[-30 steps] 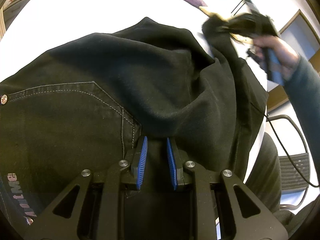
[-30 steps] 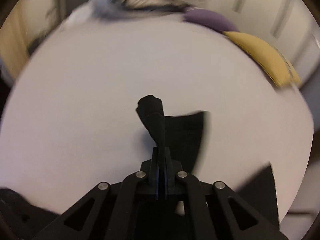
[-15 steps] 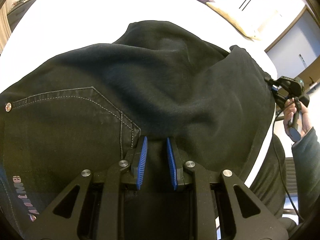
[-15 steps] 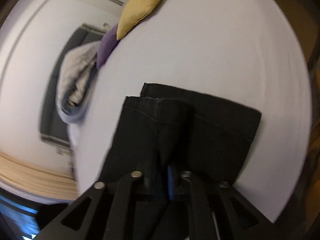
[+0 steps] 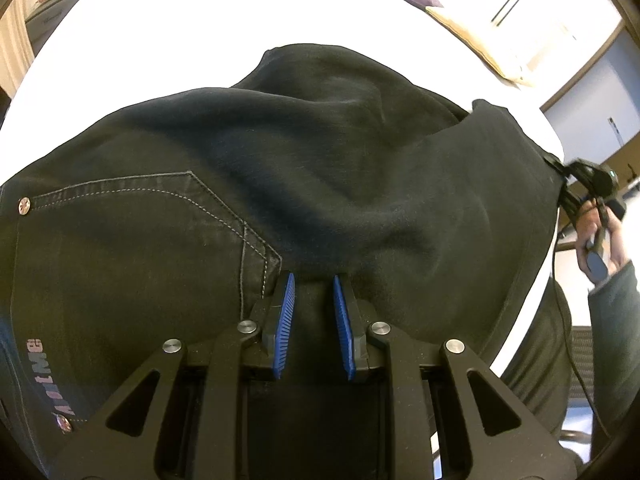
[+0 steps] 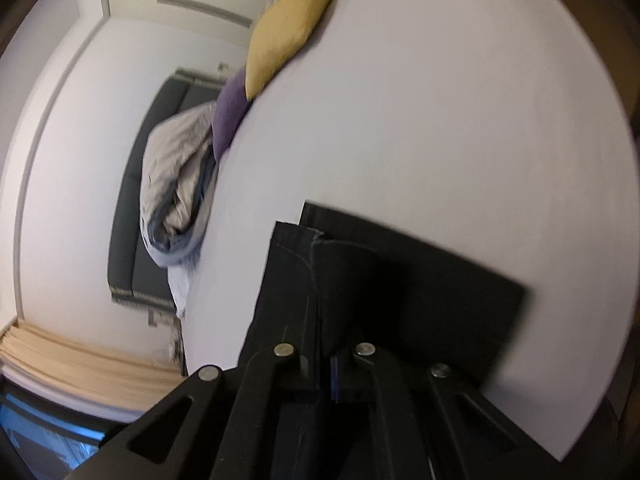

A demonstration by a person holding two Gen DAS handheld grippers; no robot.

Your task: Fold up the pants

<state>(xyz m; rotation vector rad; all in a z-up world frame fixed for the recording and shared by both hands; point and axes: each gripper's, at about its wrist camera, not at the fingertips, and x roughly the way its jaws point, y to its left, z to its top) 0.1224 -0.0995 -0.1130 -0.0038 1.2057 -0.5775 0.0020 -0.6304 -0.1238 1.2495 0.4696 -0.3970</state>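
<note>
your left gripper [image 5: 313,300] grips the pants [image 5: 320,160] at the waist fold just ahead of its pads to anchor them, while your right gripper [image 6: 325,376], clenched on the leg hems, lays them flat ahead on the bed [image 6: 460,120].
</note>
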